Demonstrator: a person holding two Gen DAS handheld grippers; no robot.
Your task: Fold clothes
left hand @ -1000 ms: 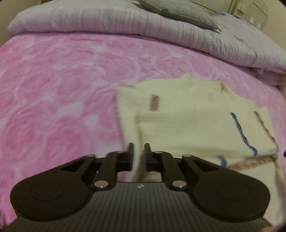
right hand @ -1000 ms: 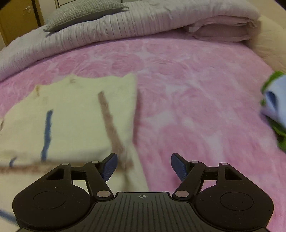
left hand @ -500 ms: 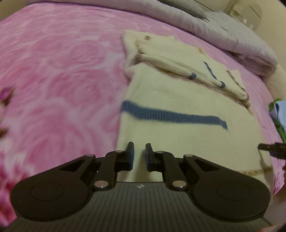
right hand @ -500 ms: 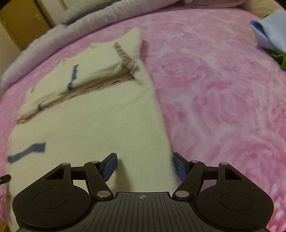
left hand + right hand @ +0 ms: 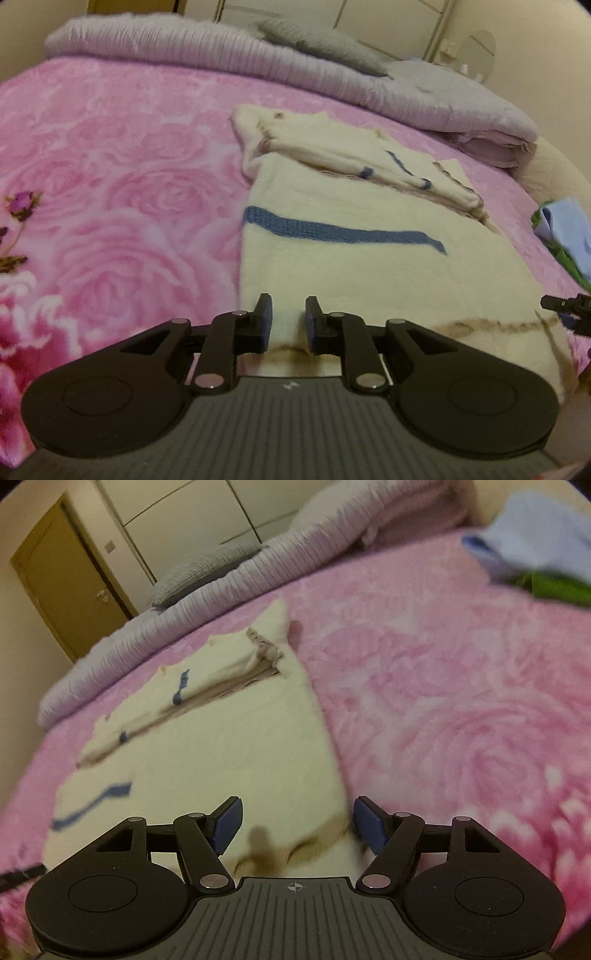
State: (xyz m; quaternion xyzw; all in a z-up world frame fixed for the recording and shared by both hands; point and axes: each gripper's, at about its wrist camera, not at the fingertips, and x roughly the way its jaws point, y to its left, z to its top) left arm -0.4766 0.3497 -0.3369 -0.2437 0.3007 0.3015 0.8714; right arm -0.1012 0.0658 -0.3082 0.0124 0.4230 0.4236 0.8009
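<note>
cream sweater (image 5: 369,266) on pink bedspread (image 5: 122,192)

Cream blue-striped sweater (image 5: 354,266) lies flat on bed, top folded down.

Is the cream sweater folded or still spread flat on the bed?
Partly folded: the cream sweater's far part lies doubled over in a thick band, while the near body lies flat on the pink bedspread.

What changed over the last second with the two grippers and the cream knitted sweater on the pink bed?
Both grippers pulled back from the folded top of the cream knitted sweater to its near hem. The left gripper, nearly shut before, is opening, nothing pinched between its fingers. The right gripper stayed wide open over the hem's right corner. The sweater lies as before on the pink rose-patterned blanket.
</note>
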